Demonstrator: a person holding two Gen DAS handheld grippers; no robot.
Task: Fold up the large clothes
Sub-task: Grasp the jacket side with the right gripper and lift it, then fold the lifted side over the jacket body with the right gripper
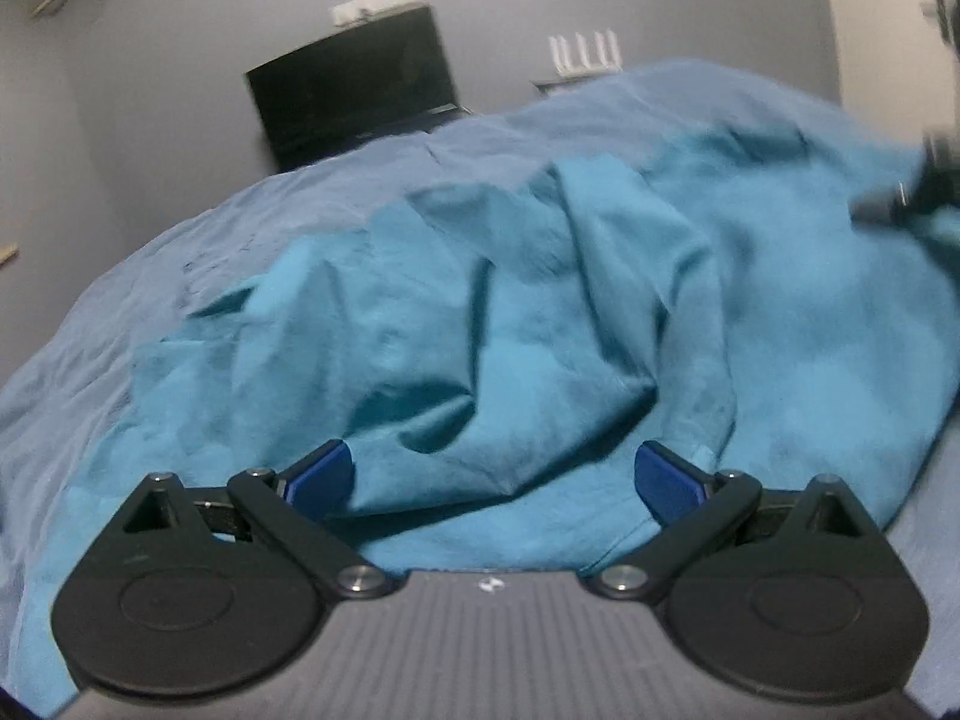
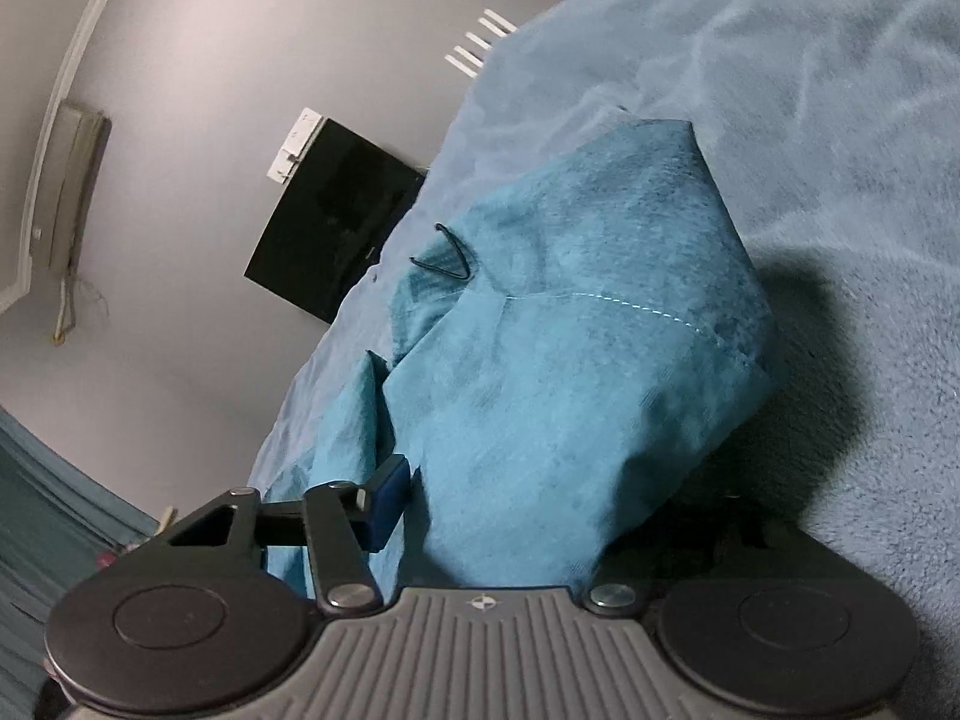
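Left wrist view: the left gripper [image 1: 493, 480] hangs wide open, its blue pads apart and holding nothing, just above a crumpled teal garment [image 1: 540, 312] of soft, creased cloth lying on the pale blue bed [image 1: 288, 204]. Right wrist view: the right gripper [image 2: 498, 498] is clamped on a raised fold of the garment [image 2: 570, 360].
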